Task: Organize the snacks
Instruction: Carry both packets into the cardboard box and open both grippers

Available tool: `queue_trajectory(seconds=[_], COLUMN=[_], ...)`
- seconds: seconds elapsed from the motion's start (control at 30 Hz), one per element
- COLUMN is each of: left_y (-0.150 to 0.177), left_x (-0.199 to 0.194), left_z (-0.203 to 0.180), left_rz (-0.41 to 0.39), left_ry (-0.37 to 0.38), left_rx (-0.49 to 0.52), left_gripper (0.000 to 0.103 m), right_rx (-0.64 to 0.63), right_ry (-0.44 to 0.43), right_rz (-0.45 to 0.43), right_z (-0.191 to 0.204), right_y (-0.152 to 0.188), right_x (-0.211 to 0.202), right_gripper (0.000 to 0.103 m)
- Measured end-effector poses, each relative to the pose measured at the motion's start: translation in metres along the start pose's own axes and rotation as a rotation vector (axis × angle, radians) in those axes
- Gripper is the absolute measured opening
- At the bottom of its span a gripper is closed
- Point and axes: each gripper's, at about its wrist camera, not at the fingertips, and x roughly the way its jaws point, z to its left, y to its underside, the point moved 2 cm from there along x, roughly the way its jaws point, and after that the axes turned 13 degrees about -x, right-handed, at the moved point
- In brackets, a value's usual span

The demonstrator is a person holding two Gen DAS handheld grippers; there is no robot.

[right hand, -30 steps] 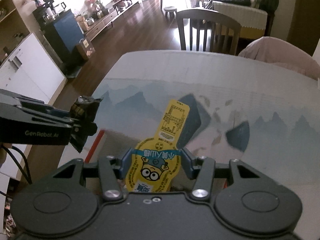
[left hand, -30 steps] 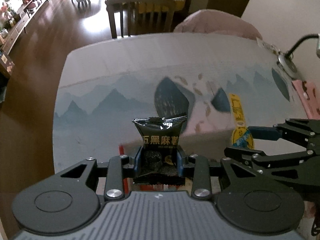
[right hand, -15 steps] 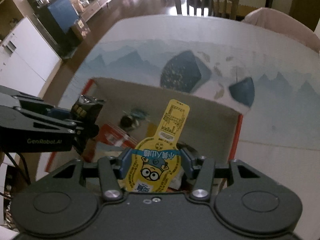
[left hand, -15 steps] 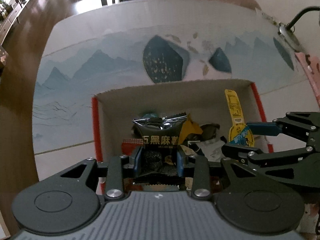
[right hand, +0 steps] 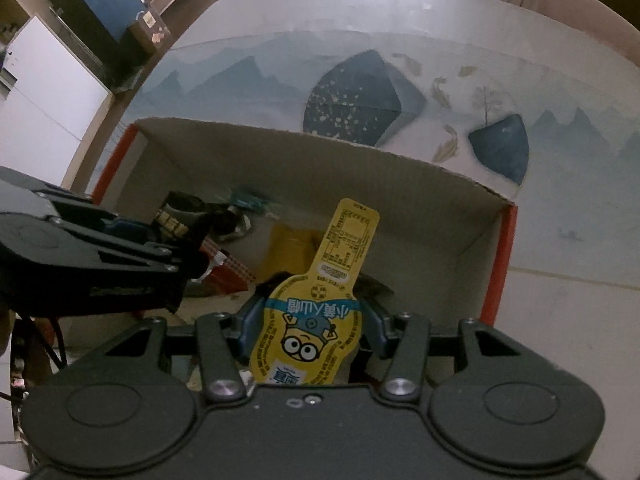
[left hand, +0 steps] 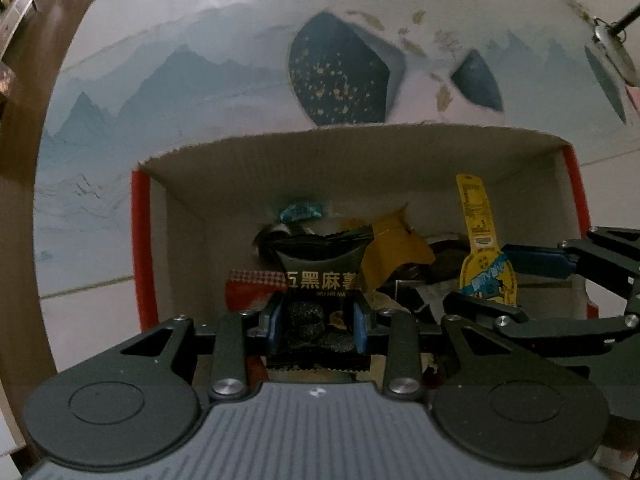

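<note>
A black snack packet (left hand: 320,280) with a crimped top edge is seen at the lower centre of the left wrist view, and dark round pieces are pictured on its front. It is clamped between the blue pads of the left gripper (left hand: 316,320), whose jaws are closed narrowly against its sides. A yellow pouch (right hand: 310,324) with a long neck is seen at the lower centre of the right wrist view, pinched at its rounded body by the right gripper (right hand: 310,326), whose jaws are drawn in just to the pouch's width. Both items are held above an open cardboard box (left hand: 360,156) with red outer sides, which stands on a table (left hand: 180,80) covered with a blue mountain print. Other wrappers, among them a red packet (left hand: 252,284), are piled inside the box. On the black packet, gold characters and "WU HEI MA" can be read; on the pouch, a goggled cartoon face and blue-banded characters are shown, the small print being illegible.
</note>
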Motion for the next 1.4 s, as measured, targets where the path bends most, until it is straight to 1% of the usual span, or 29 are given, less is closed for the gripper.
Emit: queue_trajectory(seconds=[0.23, 0.43, 0.5, 0.57, 0.63, 0.7, 0.8, 1.13, 1.23, 1.4], left_y=[-0.002, -0.004, -0.004, -0.003, -0.002, 0.0, 0.004, 0.024, 0.032, 0.046], left_x=[0.011, 0.012, 0.01, 0.009, 0.004, -0.001, -0.012, -0.054, -0.069, -0.097], left_z=[0.003, 0.003, 0.003, 0.004, 0.005, 0.005, 0.007, 0.013, 0.015, 0.022], left_rz=[0.035, 0.04, 0.035, 0.024, 0.013, -0.002, -0.03, -0.142, -0.192, -0.299], left_ry=[-0.011, -0.013, -0.013, -0.008, 0.003, 0.015, 0.026, 0.071, 0.074, 0.066], left_rx=[-0.007, -0.011, -0.01, -0.014, -0.023, -0.02, -0.018, -0.003, 0.01, 0.018], left_gripper=[0.034, 0.034, 0.034, 0.041, 0.042, 0.043, 0.047, 0.051, 0.055, 0.059], right_rx=[0.025, 0.04, 0.04, 0.041, 0.042, 0.05, 0.059, 0.08, 0.076, 0.067], right_ry=[-0.004, -0.015, -0.02, -0.02, -0.011, -0.009, -0.006, 0.0, 0.005, 0.025], right_rz=[0.013, 0.011, 0.003, -0.008, -0.018, -0.028, -0.052, -0.171, -0.213, -0.274], right_z=[-0.004, -0.006, -0.005, -0.004, -0.003, -0.004, -0.004, 0.009, 0.015, 0.025], right_y=[0.001, 0.0, 0.001, 0.001, 0.002, 0.003, 0.006, 0.021, 0.026, 0.037], right_x=[0.006, 0.004, 0.002, 0.001, -0.002, -0.006, -0.016, -0.062, -0.079, -0.102], right_gripper=[0.051, 0.052, 0.056, 0.06, 0.063, 0.07, 0.074, 0.079, 0.08, 0.081])
